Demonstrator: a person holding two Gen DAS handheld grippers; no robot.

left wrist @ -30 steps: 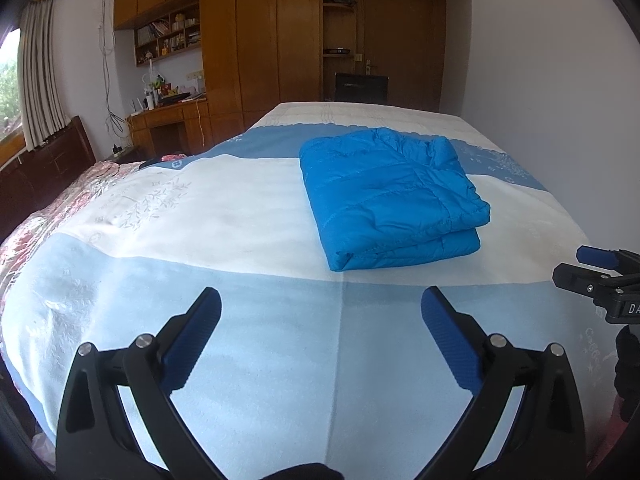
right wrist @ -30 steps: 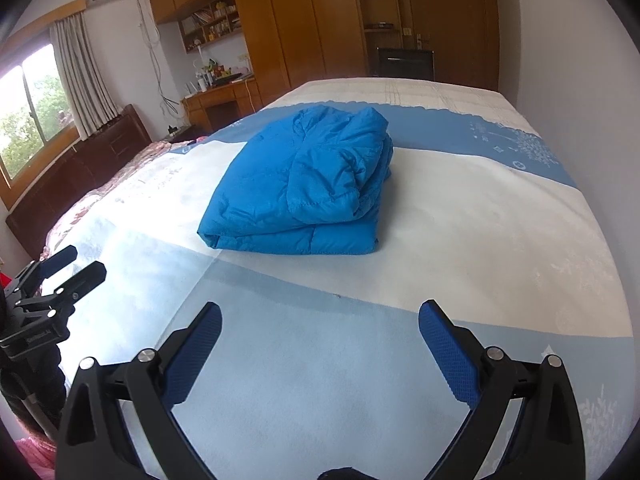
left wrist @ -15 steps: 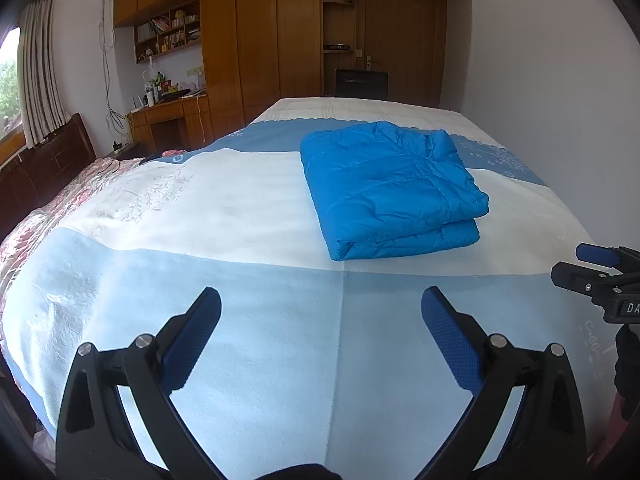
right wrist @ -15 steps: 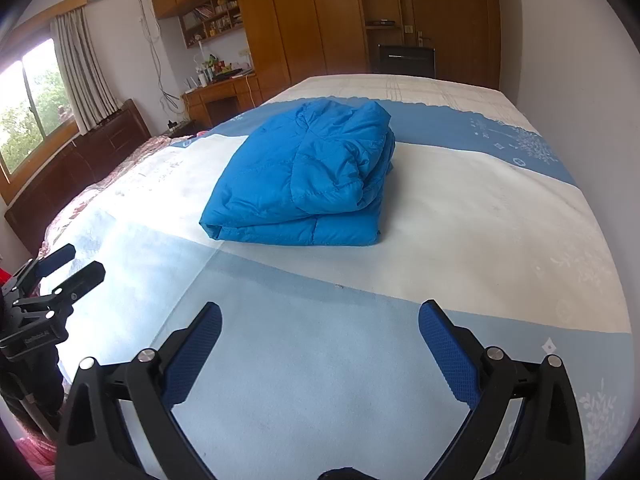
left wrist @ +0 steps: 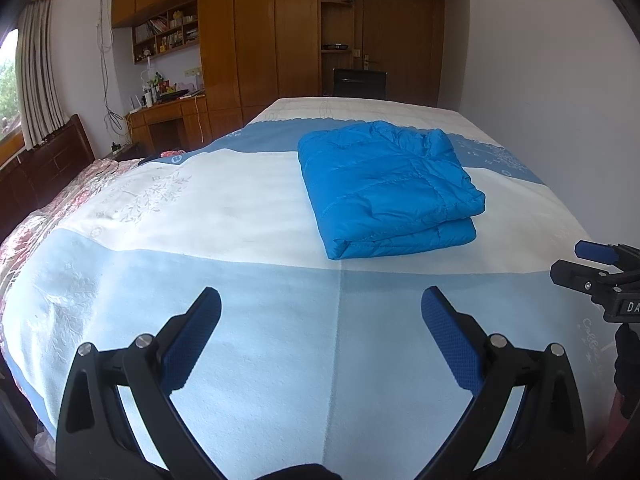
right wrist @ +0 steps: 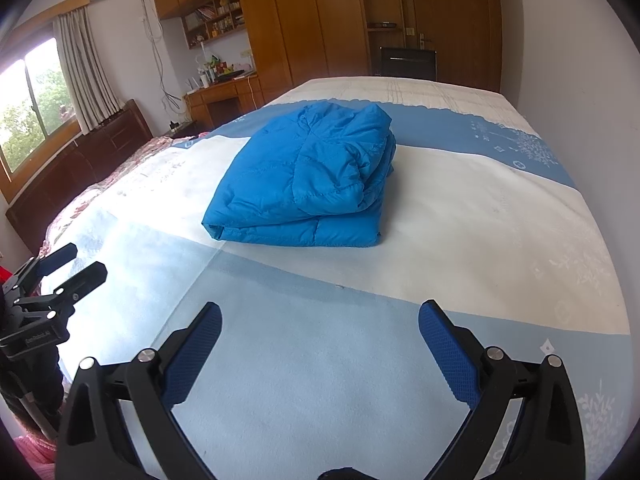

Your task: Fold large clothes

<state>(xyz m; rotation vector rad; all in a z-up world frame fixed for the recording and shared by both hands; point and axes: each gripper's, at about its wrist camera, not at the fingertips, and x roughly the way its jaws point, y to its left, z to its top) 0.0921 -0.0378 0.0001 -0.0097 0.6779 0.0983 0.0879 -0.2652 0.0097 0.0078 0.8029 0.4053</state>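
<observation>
A bright blue puffer jacket [left wrist: 388, 184] lies folded into a thick rectangle on the bed, on the white band of the bedspread; in the right wrist view the jacket [right wrist: 308, 184] sits left of centre. My left gripper [left wrist: 320, 324] hovers open over the pale blue band, well short of the jacket, nothing between its blue pads. My right gripper [right wrist: 320, 332] is likewise open and empty, held back from the jacket's near edge. Each gripper shows at the other view's edge: the right one [left wrist: 592, 268] and the left one [right wrist: 60, 268].
The bed [left wrist: 240, 208] fills the room's middle, with a white wall [left wrist: 560, 80] along its right side. A dark wooden headboard [right wrist: 80, 164] and window are at the left. Wooden wardrobes [left wrist: 256, 32], a desk [left wrist: 168, 116] and a dark chair [left wrist: 360, 84] stand beyond the far end.
Both views have tipped upward a little, so the jacket sits lower in each frame. The jacket itself has not moved, and both grippers stay open.
</observation>
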